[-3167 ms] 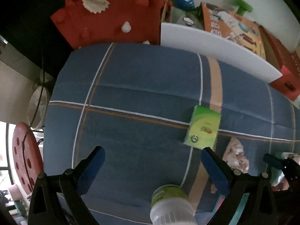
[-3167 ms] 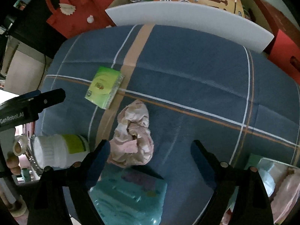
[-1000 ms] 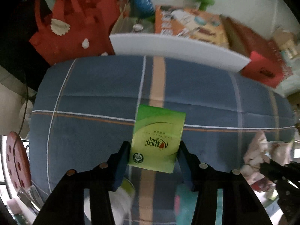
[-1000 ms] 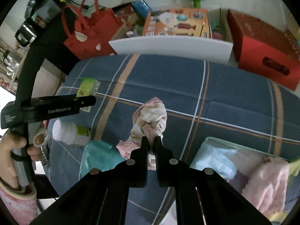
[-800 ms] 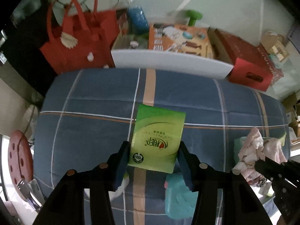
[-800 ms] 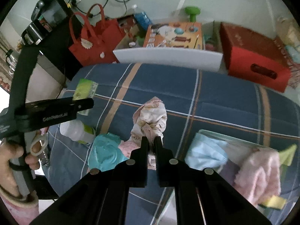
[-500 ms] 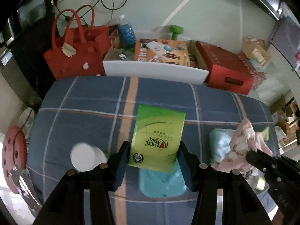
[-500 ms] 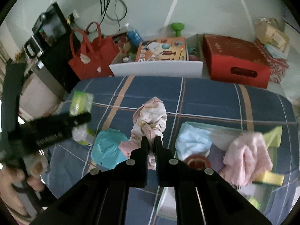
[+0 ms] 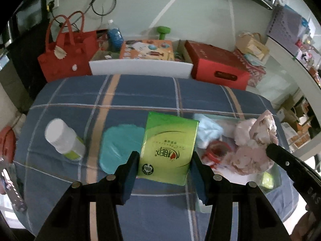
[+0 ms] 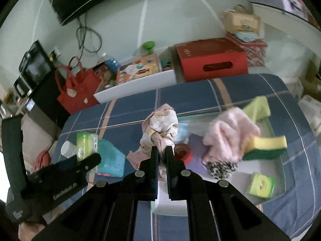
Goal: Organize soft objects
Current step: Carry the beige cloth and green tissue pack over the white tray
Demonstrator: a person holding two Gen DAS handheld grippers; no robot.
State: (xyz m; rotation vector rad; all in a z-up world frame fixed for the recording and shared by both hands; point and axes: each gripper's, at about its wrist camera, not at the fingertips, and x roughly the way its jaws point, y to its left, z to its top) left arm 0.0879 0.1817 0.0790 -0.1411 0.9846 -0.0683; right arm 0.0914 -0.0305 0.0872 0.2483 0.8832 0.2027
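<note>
My left gripper point(image 9: 164, 170) is shut on a green tissue pack point(image 9: 168, 148), held in the air above the blue plaid cloth. From the right wrist view the same green tissue pack point(image 10: 86, 143) shows at the left. My right gripper point(image 10: 162, 156) is shut on a crumpled pink printed cloth point(image 10: 160, 128), which also appears as the pink cloth point(image 9: 254, 140) at the right of the left wrist view. Below lies a clear tray point(image 10: 274, 134) holding a pink towel point(image 10: 228, 136), a yellow-green sponge point(image 10: 264, 146), a red tape roll point(image 10: 181, 150) and a small green pack point(image 10: 260, 184).
On the cloth point(image 9: 140, 96) lie a white bottle point(image 9: 62, 140) with a green label and a teal pack point(image 9: 120, 146). Behind the table stand a red bag point(image 9: 66, 56), a white bin point(image 9: 140, 68) and a red box point(image 9: 216, 68).
Both grippers shut on their objects, the left on the tissue pack, the right on the pink cloth. Both have risen high and shifted right, bringing the tray into view.
</note>
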